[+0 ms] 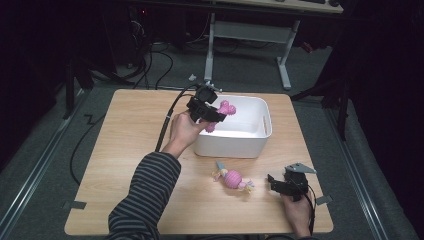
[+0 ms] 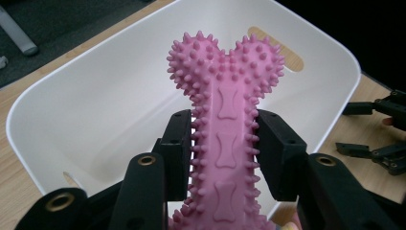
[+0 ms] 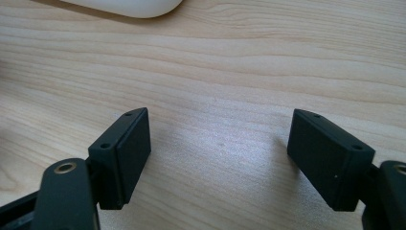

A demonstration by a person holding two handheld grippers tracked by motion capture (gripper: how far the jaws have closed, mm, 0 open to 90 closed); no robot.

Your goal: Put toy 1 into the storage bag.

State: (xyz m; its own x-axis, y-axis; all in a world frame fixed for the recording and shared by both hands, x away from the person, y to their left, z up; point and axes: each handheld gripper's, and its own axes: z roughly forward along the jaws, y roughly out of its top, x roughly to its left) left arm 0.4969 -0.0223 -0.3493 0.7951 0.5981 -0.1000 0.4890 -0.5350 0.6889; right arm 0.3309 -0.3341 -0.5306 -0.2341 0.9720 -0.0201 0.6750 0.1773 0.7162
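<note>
L gripper [image 2: 225, 139] jaws clamped the pink spiked bone [image 2: 225, 96], over the white bin [image 2: 86, 96]; best lowered before letting go; R gripper [image 3: 220, 158] jaws wide, empty, above worktop [image 3: 215, 62].

Pink spiked bone toy [image 2: 225, 129] above the white bin [image 2: 95, 105].
It stands upright mid-frame, knobbed end up, shaft pinched between black jaws.

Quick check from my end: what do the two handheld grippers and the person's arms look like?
Both the left gripper and the right gripper are black, each with two flat rectangular pads and brass-coloured eyelets. A black cable trails from the left one; a grey three-cornered plate tops the right. The left sleeve is dark with thin pale stripes.
</note>
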